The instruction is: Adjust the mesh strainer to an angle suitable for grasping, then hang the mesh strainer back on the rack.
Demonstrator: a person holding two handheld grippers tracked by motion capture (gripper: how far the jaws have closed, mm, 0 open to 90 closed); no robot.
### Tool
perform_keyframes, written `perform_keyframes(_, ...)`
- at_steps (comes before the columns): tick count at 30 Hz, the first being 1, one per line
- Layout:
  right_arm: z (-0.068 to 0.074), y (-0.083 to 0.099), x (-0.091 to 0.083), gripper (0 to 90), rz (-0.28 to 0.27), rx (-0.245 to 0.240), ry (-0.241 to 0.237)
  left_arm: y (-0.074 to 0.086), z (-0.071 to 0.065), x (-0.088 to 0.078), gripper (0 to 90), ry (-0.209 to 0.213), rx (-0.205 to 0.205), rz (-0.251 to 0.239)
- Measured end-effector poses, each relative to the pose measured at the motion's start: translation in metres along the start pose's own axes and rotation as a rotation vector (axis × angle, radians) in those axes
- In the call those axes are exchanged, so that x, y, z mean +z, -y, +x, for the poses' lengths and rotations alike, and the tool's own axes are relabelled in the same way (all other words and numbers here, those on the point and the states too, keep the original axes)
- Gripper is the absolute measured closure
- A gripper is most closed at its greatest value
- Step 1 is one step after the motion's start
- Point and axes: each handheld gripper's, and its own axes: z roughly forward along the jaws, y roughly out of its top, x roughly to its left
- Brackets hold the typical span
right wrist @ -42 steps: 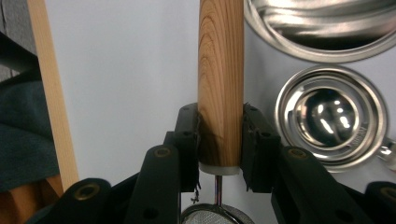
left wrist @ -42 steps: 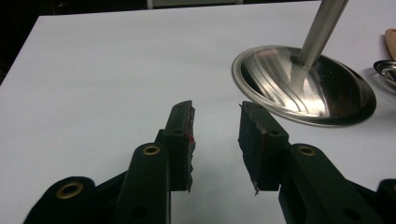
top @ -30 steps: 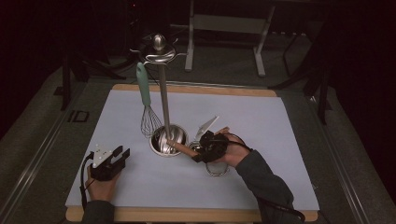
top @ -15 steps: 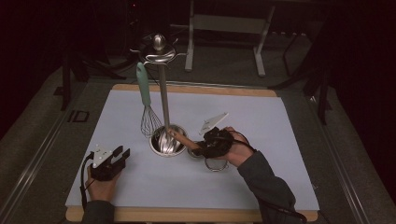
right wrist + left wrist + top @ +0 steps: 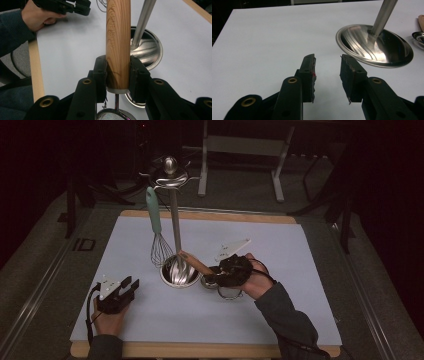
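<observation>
- The left gripper (image 5: 131,284) rested on the white mat (image 5: 300,270) at the near left, in the person's left hand (image 5: 107,317). Its jaws stood apart with nothing between them, as the left gripper view showed (image 5: 327,75); they pointed toward the stand base (image 5: 374,46), which lay a little beyond them, not touching.
- The right gripper (image 5: 212,279) sat right of centre, in the right hand (image 5: 255,282), with a dark sleeve (image 5: 287,320) running back to the near edge.
- In the right gripper view the jaws (image 5: 118,75) were closed on the strainer's wooden handle (image 5: 118,37), pads pressing it on both sides near its lower end, just above a pale collar.
- Below that collar a thin metal stem led to the mesh strainer bowl (image 5: 110,117), seen at the bottom edge of that view.
- From above, the handle (image 5: 196,262) slanted up and to the left from the gripper, its tip over the rim of the base (image 5: 177,275). The strainer bowl (image 5: 230,292) was just under the right hand; whether it touched the mat I could not tell.
- A small metal cup (image 5: 209,281) lay on the mat just right of the base.
- The stand pole (image 5: 175,230) rose upright from the base to a hooked top (image 5: 171,175).
- A whisk (image 5: 159,245) with a pale green handle hung from a hook at the left of the pole, its wires just above the mat.
- The mat's wooden board (image 5: 210,215) showed along the far edge.
</observation>
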Motion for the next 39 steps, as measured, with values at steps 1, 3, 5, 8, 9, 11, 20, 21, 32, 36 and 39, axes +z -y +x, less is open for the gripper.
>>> perform_keyframes(1, 0.001, -0.001, -0.002, 70.8, -0.01, 0.0, 0.004, 0.0, 0.0, 0.0, 64.7, 0.001, -0.001, 0.001)
perform_keyframes(3, 0.002, -0.003, -0.004, 70.8, -0.02, 0.002, 0.01, 0.0, 0.0, 0.0, 64.7, 0.0, -0.001, 0.002)
perform_keyframes(5, 0.002, -0.004, -0.006, 70.8, -0.034, -0.001, 0.016, 0.0, 0.0, 0.0, 64.7, 0.0, 0.0, 0.002)
perform_keyframes(8, 0.002, -0.005, -0.009, 70.8, -0.047, -0.004, 0.023, 0.0, 0.0, 0.0, 64.7, -0.001, 0.002, 0.002)
perform_keyframes(9, 0.003, -0.007, -0.012, 70.8, -0.059, -0.009, 0.029, 0.0, 0.0, 0.0, 64.7, 0.0, 0.003, 0.003)
perform_keyframes(11, 0.003, -0.009, -0.014, 70.8, -0.071, -0.01, 0.034, 0.0, 0.0, 0.0, 64.7, 0.0, 0.003, 0.001)
perform_keyframes(20, 0.0, -0.014, -0.019, 70.8, -0.09, -0.01, 0.042, 0.0, 0.0, 0.0, 64.7, 0.0, 0.002, 0.002)
perform_keyframes(21, 0.0, -0.014, -0.019, 70.8, -0.092, -0.011, 0.043, 0.0, 0.0, 0.0, 64.7, 0.0, 0.002, 0.002)
perform_keyframes(32, -0.002, -0.018, -0.023, 70.8, -0.121, -0.005, 0.056, 0.0, 0.0, 0.001, 64.6, 0.0, 0.002, 0.004)
perform_keyframes(36, -0.003, -0.02, -0.025, 70.8, -0.138, -0.004, 0.057, 0.0, 0.0, 0.001, 64.6, 0.0, 0.002, 0.003)
perform_keyframes(39, -0.003, -0.021, -0.027, 70.8, -0.15, -0.008, 0.055, 0.0, 0.0, 0.0, 64.3, 0.0, 0.003, 0.003)
